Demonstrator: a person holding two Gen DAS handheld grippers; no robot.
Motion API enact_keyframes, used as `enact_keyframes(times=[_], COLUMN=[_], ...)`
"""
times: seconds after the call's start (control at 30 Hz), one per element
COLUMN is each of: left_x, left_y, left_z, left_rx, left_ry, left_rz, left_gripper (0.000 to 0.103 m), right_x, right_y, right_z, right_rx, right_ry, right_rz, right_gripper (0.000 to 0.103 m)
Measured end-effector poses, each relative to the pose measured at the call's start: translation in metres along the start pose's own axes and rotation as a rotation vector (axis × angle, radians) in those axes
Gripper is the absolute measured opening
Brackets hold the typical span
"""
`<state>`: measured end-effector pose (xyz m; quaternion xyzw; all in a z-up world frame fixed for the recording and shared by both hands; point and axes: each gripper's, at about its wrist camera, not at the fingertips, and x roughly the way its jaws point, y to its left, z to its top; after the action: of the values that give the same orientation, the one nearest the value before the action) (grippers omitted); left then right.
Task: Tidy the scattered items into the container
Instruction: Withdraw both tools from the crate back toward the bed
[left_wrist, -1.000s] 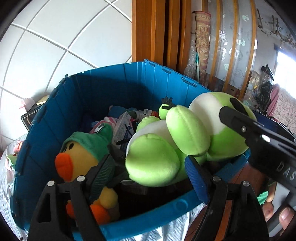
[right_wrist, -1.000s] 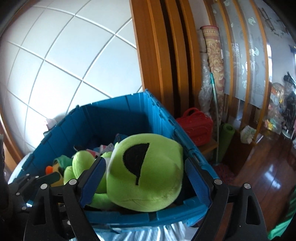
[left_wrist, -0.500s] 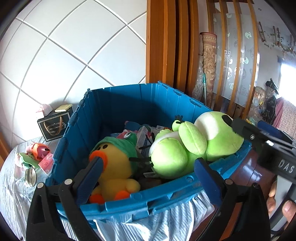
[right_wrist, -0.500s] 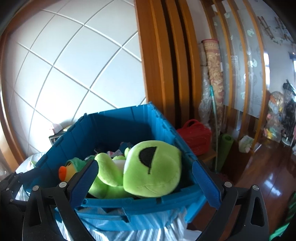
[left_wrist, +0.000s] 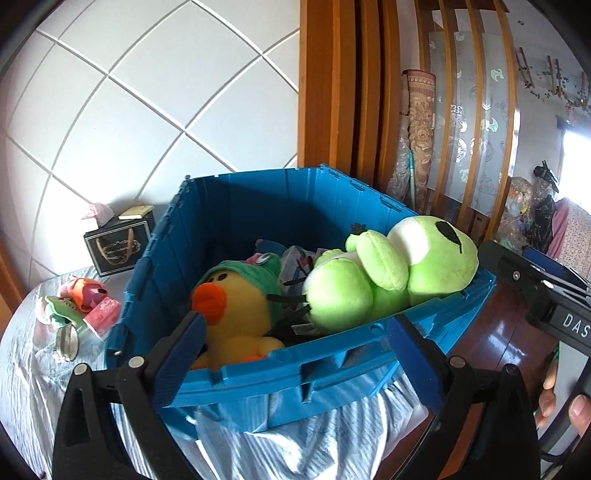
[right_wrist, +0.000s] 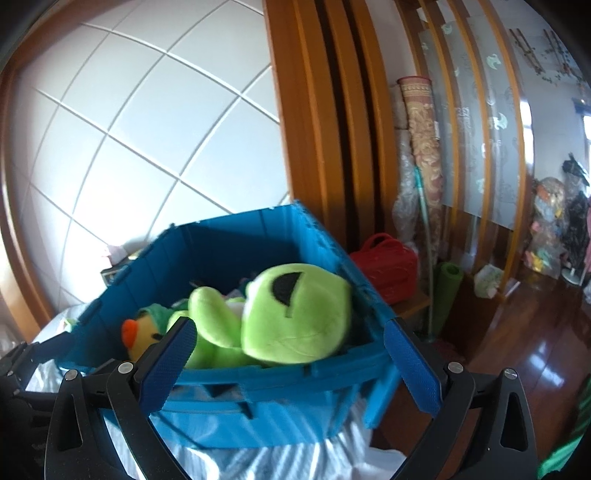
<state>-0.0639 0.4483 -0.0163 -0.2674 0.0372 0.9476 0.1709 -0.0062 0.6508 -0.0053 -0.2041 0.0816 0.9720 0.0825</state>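
The green frog toy (left_wrist: 391, 273) is lying in the blue bin (left_wrist: 332, 365) beside the yellow duck (left_wrist: 236, 314), head propped on the rim (bin is crowded). Left gripper (left_wrist: 291, 369) and right gripper (right_wrist: 288, 365) are hovering with jaws apart, holding nothing.

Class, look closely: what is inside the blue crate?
Inside the blue crate lie a green frog plush and a yellow duck plush in a green hood, with small packets behind them. Whatever lies beneath the plush toys is covered.
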Motion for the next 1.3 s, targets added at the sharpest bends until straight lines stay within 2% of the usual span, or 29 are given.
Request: enact_keyframes(times=[0.27,0.53,0.8,0.97,1.1,1.3], left_x=[-0.036,-0.067,-0.094,-0.1,-0.097,-0.085], left_y=[0.06,0.139,0.241,0.29,0.321,0.363], left_z=[-0.016,-0.031,-0.058,-0.074,-0.086,-0.093], left_rx=[-0.063,-0.103,-0.135,-0.14,-0.168,-0.208], left_ry=[-0.025,-0.047,-0.003,0.035,0.062,0.081], left_rz=[0.105,0.109,0.119,0.112,0.106,0.152], left_gripper=[0.1,0.1,0.1,0.1,0.1,0.1], right_x=[0.0,-0.021,-0.04,-0.046,-0.034,-0.004], right_y=[0.06,0.156,0.266,0.314,0.349,0.392], right_z=[-0.006,-0.017,-0.046,-0.065,-0.072,-0.065], right_rx=[-0.047,-0.093,-0.115,-0.108,-0.143,-0.18], right_ry=[0.0,-0.019,0.009,0.031,0.074,0.079], right_rz=[0.108,0.133,0.136,0.125,0.118,0.179], right_gripper=[0.102,0.102,0.102,0.103,0.103,0.103])
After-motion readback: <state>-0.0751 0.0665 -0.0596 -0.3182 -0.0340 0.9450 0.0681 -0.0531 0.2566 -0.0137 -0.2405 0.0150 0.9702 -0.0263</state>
